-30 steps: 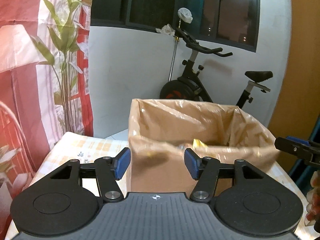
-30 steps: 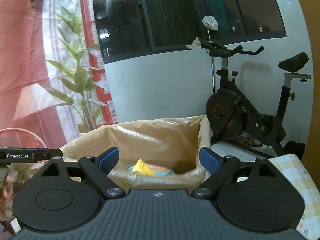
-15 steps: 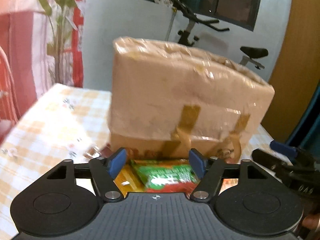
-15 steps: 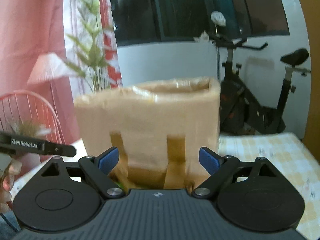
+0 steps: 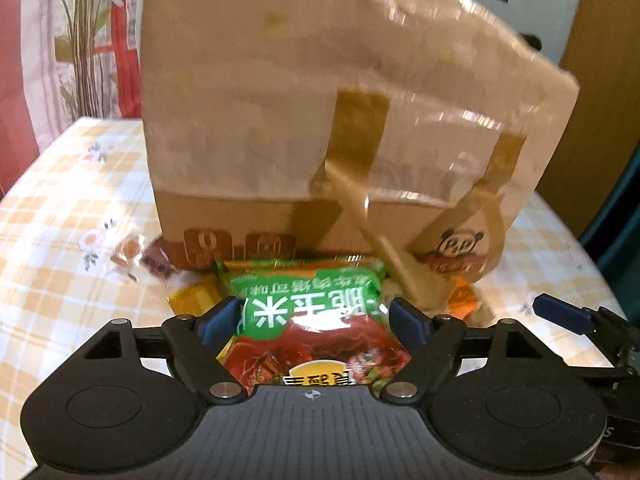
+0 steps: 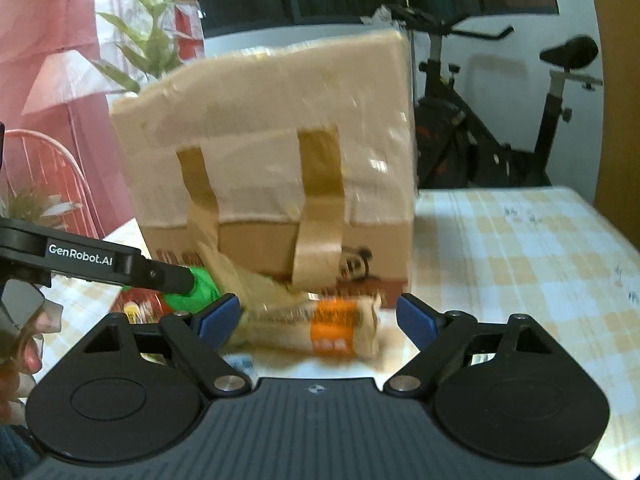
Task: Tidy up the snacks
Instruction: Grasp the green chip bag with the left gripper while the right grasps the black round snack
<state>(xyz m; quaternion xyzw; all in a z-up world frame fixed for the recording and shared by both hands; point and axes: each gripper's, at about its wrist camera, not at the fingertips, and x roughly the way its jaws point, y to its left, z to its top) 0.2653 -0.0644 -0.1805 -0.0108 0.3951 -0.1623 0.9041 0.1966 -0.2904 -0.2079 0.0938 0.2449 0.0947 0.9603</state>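
A taped cardboard box (image 5: pixel 320 120) stands on the checked tablecloth (image 5: pixel 60 220). Snacks lie in front of it. A green and red snack packet (image 5: pixel 312 320) lies between the fingers of my left gripper (image 5: pixel 314 318), whose jaws are opening; the pads stand at its edges without squeezing it. In the right wrist view the box (image 6: pixel 272 152) stands ahead, and a beige and orange packet (image 6: pixel 320 328) lies between the fingers of my right gripper (image 6: pixel 318 320), which is open with gaps on both sides. The green packet (image 6: pixel 196 288) shows at the left there.
A yellow packet (image 5: pixel 192 300), small wrapped sweets (image 5: pixel 128 256) and an orange packet (image 5: pixel 464 300) lie by the box's foot. An exercise bike (image 6: pixel 480 140) stands behind the table, a plant (image 6: pixel 144 52) and red curtain at the left. Bare tablecloth (image 6: pixel 520 260) lies right of the box.
Both grippers have come down from above the box's open top to the table in front of it. The left jaws have spread wider. Snack packets now lie between each pair of fingers.
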